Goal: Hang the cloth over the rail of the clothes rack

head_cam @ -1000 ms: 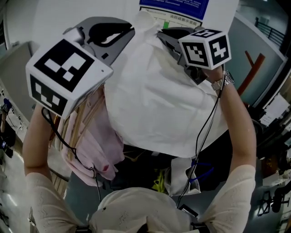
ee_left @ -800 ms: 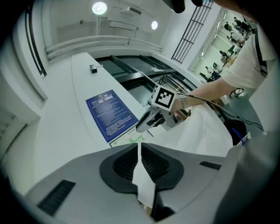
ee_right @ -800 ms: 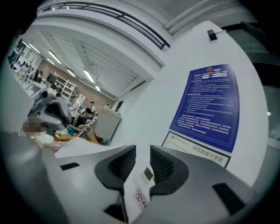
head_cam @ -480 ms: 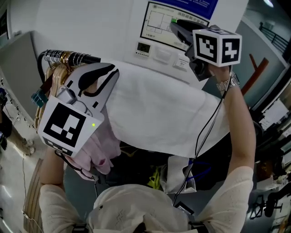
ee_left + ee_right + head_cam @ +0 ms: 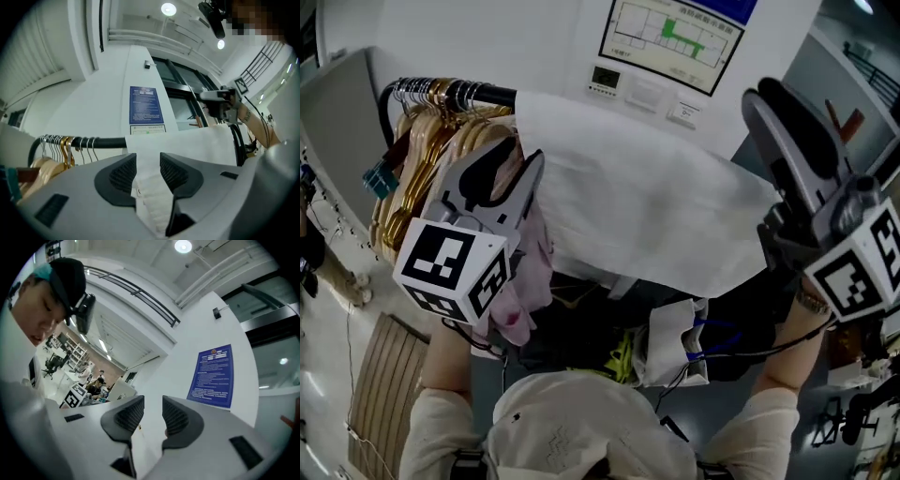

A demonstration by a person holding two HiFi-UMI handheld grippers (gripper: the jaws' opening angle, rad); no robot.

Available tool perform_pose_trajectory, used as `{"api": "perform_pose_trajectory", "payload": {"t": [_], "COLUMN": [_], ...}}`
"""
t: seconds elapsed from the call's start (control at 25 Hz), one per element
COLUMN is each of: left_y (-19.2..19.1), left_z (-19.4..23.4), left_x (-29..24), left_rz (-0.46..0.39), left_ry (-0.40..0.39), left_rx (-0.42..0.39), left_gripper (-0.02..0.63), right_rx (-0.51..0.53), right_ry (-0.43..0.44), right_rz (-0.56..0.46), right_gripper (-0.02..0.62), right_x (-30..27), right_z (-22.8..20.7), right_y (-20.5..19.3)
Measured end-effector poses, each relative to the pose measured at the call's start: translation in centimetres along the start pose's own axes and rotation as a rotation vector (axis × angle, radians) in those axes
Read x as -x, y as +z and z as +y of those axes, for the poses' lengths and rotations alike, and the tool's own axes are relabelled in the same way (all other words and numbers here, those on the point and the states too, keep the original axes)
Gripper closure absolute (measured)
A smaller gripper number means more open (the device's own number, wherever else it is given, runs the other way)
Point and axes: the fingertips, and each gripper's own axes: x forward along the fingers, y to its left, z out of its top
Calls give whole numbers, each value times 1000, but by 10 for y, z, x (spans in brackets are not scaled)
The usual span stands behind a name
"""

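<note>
My left tool (image 5: 520, 159) has just been opening its jaws. In the left gripper view they stand well apart (image 5: 147, 159), with a folded strip of the white cloth (image 5: 187, 145) lying in the gap between them. The pads do not press on it, so I read this tool as open, not gripping.

The cloth (image 5: 647, 216) is draped over the black rail (image 5: 487, 94) of the clothes rack, spread wide along it with its lower edge hanging toward me. Just left of it on the same rail hang golden hangers (image 5: 422, 141), and a pink garment (image 5: 530, 281) hangs below my left tool.

My right tool (image 5: 778, 103) is off the cloth's right end. In the right gripper view its jaws are apart (image 5: 152, 404) with nothing between them, only white wall and a blue poster (image 5: 213, 376) beyond.
</note>
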Motion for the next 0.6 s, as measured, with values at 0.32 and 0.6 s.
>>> {"api": "perform_pose_trajectory", "payload": {"t": [0.32,0.6], "left_y": [-62,-85], "left_z": [1,1], "left_x": [-3,-13], "left_rz": [6,78], "left_ry": [87,45], "left_rx": [229,210], "left_gripper": [445,445], "right_rx": [-280,-324], "right_ry": [-316,-464], "right_rz": [93,184], "right_gripper": [485,485], "right_x": [150,214], "right_z": [10,-13], "right_y": [-143,-179]}}
